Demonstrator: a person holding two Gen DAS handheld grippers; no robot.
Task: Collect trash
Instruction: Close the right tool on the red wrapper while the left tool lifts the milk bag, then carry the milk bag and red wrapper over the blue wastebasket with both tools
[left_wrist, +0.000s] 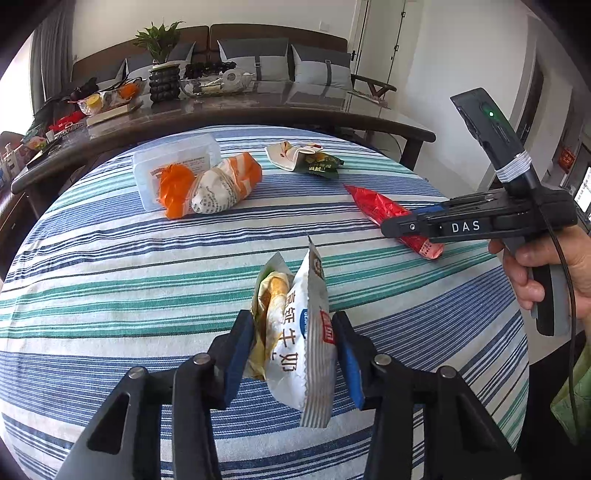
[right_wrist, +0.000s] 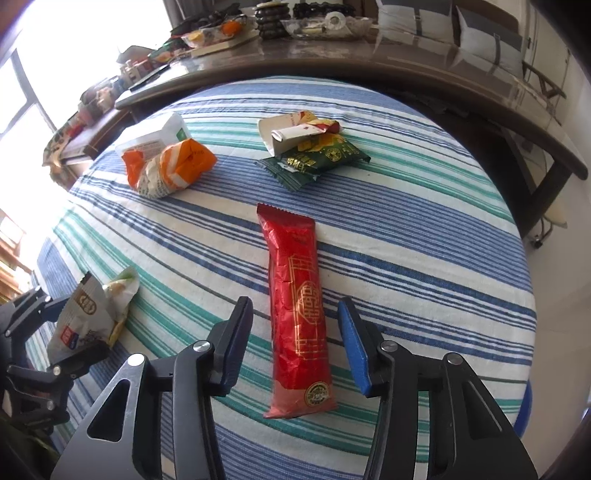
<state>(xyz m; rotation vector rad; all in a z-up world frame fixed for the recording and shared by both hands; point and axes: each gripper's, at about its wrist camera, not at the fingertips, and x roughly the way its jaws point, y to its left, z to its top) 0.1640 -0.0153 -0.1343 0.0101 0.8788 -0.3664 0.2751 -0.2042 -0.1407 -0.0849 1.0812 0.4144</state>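
Striped tablecloth (left_wrist: 110, 258), left hand-held gripper (left_wrist: 295, 354) clamping white wrapper (left_wrist: 295, 350), right hand-held gripper (right_wrist: 295, 343) seemingly apart around red packet (right_wrist: 297, 306)

You have two hand-held grippers, the left (left_wrist: 295, 354) and the right (right_wrist: 295, 343). On the striped table (right_wrist: 424, 258) count five pieces of trash: one white wrapper (left_wrist: 299, 343) near left, one red wrapper (right_wrist: 295, 295) near right, one orange wrapper (right_wrist: 170, 166) far left, one green wrapper (right_wrist: 317, 158) and one white carton (right_wrist: 291, 129) far right. One clear box (left_wrist: 173, 158) sits far left.
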